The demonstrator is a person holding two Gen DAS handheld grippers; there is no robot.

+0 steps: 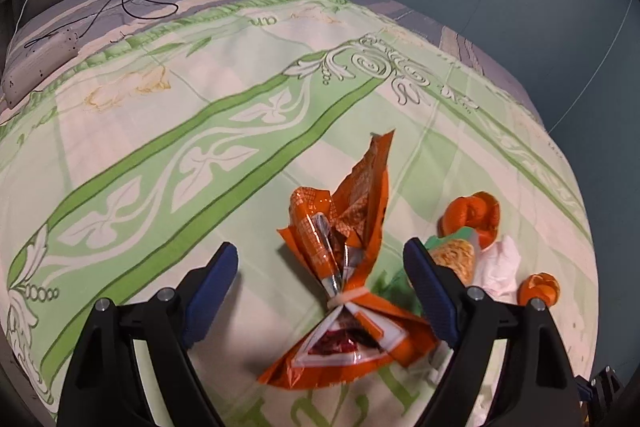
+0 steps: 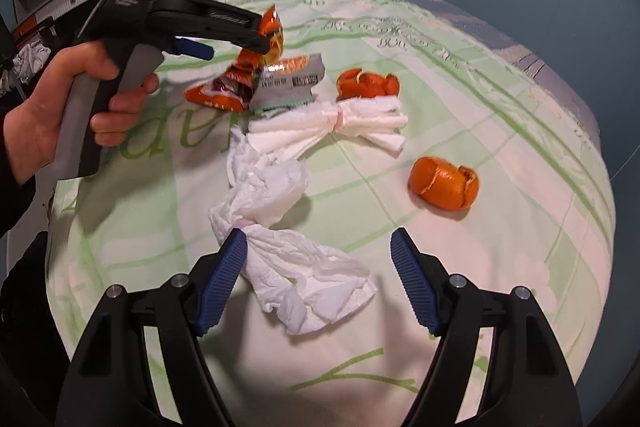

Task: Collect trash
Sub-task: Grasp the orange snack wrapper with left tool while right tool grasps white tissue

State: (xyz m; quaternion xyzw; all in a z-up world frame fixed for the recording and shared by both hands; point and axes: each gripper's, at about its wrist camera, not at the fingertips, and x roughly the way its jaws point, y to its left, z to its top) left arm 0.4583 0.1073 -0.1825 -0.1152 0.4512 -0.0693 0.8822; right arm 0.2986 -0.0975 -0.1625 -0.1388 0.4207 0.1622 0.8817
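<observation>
On the bed's green-patterned sheet [image 2: 500, 99] lay the whole trash cluster: an orange snack wrapper [image 1: 352, 227] tied at its waist with a rubber band [image 1: 347, 297], a second flattened packet with a barcode [image 2: 288, 81] just beside it, two bundles of white tissue, and two pieces of orange peel. Left gripper [image 1: 320, 267] hung over the orange snack wrapper with jaws wide apart, the wrapper between the blue pads but neither pad touching it; nothing held. Right gripper [image 2: 318, 251] was also wide open and empty, its left pad at the edge of the near tissue bundle [image 2: 296, 279], whether touching or just over it I couldn't tell. Far tissue bundle [image 2: 332, 123] lay between the packets and the near peel [image 2: 444, 183]; the far peel [image 2: 368, 85] sat beside the barcode packet. A person's hand [image 2: 68, 99] held the left tool's grip. Handling, as I judged it: everything looked very light and soft. Wrapper film looked slick and crinkly, so the banded waist seemed the best bite, being bunched and thickest. Tissue would compress to almost nothing, so the jaws would need to close nearly fully at the tied neck. Peel looked stiff-ish but brittle, so best gripped across the curled edge. Main risk: pads snagging the sheet along with the trash.
</observation>
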